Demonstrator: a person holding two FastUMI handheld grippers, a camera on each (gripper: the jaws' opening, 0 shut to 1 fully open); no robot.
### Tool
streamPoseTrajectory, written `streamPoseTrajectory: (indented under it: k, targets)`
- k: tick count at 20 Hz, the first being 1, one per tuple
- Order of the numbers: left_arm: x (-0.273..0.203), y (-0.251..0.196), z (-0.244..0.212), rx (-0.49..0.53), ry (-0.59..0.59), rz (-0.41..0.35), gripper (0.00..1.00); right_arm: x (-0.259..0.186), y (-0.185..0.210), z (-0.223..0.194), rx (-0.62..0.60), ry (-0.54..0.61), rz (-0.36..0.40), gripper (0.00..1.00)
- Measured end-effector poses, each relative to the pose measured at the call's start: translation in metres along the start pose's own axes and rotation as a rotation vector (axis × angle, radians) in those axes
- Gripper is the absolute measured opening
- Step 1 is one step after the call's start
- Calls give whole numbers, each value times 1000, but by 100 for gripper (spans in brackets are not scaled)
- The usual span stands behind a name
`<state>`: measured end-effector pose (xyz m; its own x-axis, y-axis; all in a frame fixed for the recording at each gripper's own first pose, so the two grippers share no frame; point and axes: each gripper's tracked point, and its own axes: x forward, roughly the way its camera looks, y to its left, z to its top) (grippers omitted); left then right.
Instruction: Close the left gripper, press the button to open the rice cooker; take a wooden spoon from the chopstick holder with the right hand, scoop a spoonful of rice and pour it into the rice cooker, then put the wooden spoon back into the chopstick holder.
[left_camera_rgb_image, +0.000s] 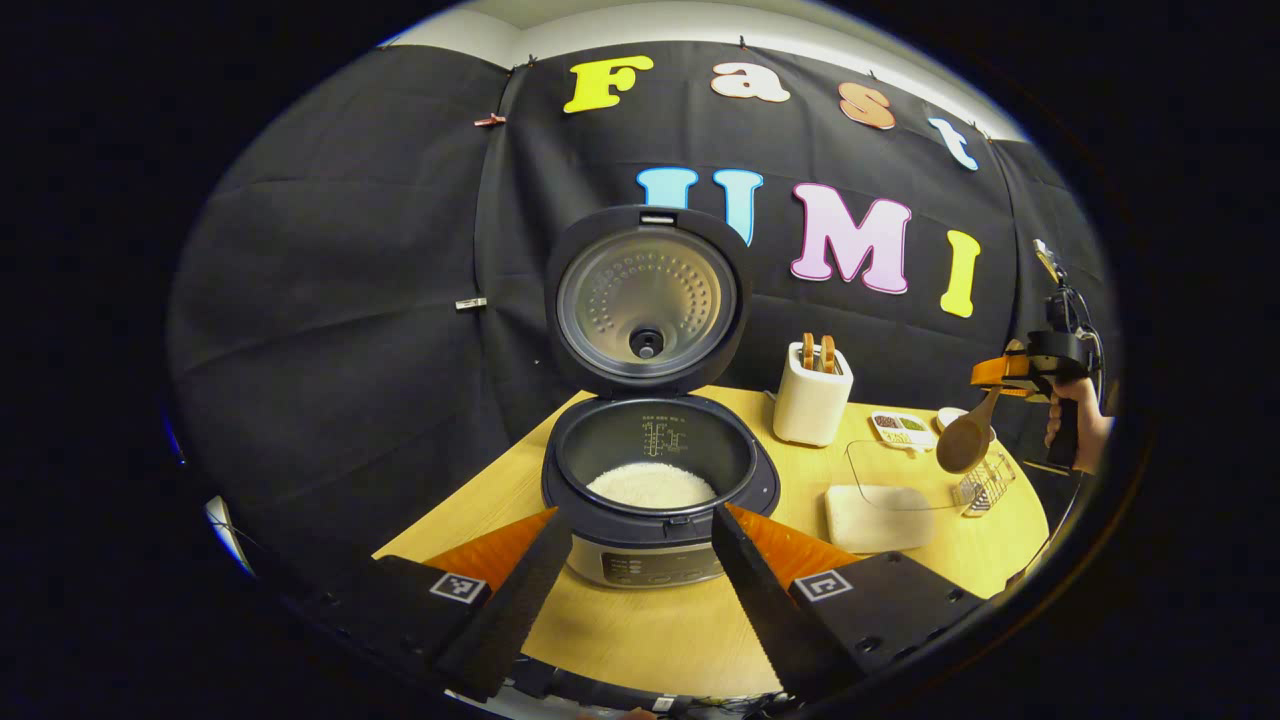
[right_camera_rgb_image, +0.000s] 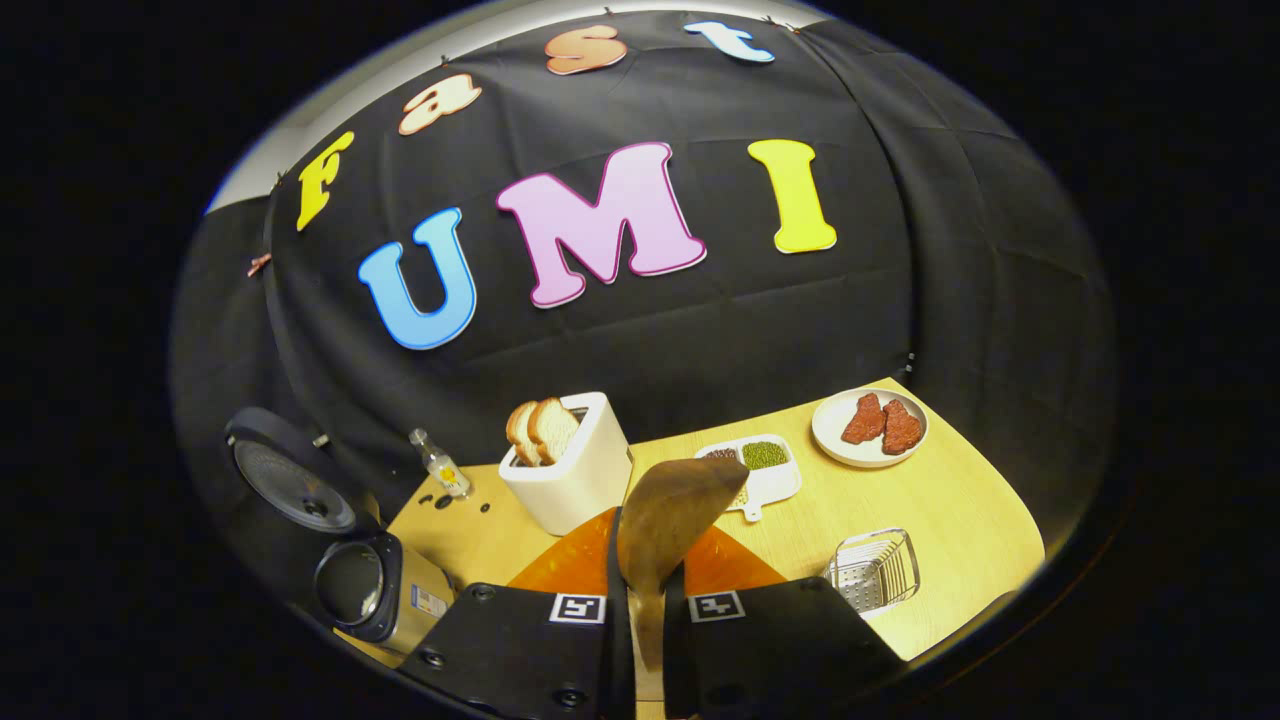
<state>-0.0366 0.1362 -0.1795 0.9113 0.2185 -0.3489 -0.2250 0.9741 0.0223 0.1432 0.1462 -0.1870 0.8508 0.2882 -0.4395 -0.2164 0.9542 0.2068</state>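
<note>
No brand or label can be read on any item; the markings inside the rice cooker's (left_camera_rgb_image: 655, 480) pot and on its front panel are too small to make out. The rice cooker stands open on the wooden table (left_camera_rgb_image: 640, 630), lid (left_camera_rgb_image: 647, 298) upright, with one mound of white rice (left_camera_rgb_image: 650, 485) in the pot. The left gripper (left_camera_rgb_image: 640, 560) hovers before it, fingers spread apart and holding nothing. The right gripper (right_camera_rgb_image: 640, 600) has its fingers pressed together on the handle of one wooden spoon (right_camera_rgb_image: 665, 520), bowl raised above the table. A white holder (right_camera_rgb_image: 575, 475) carries two bread-like slices (right_camera_rgb_image: 540, 428). A divided white dish (right_camera_rgb_image: 752, 470) holds green and dark grains; a round plate (right_camera_rgb_image: 868, 428) bears two red pieces. One wire basket (right_camera_rgb_image: 875, 570) and one small bottle (right_camera_rgb_image: 440, 465) stand nearby
</note>
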Motion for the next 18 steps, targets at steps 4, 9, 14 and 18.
streamPoseTrajectory:
  k: [4, 9, 14, 18]
  targets:
    - [2, 16, -16, -27, 13, 44, 96, 18, -3, -44, -59, 46, -34, 15]
    - [16, 13, -36, -41, 42, 37, 96, 39, -15, -74, -111, 39, -93, 16]
    - [23, 17, -34, -34, 34, 27, 96, 40, -5, -89, -97, 22, -95, 16]
    - [22, 21, -39, -40, 50, 27, 96, 34, 19, -111, -45, 64, -52, 16]
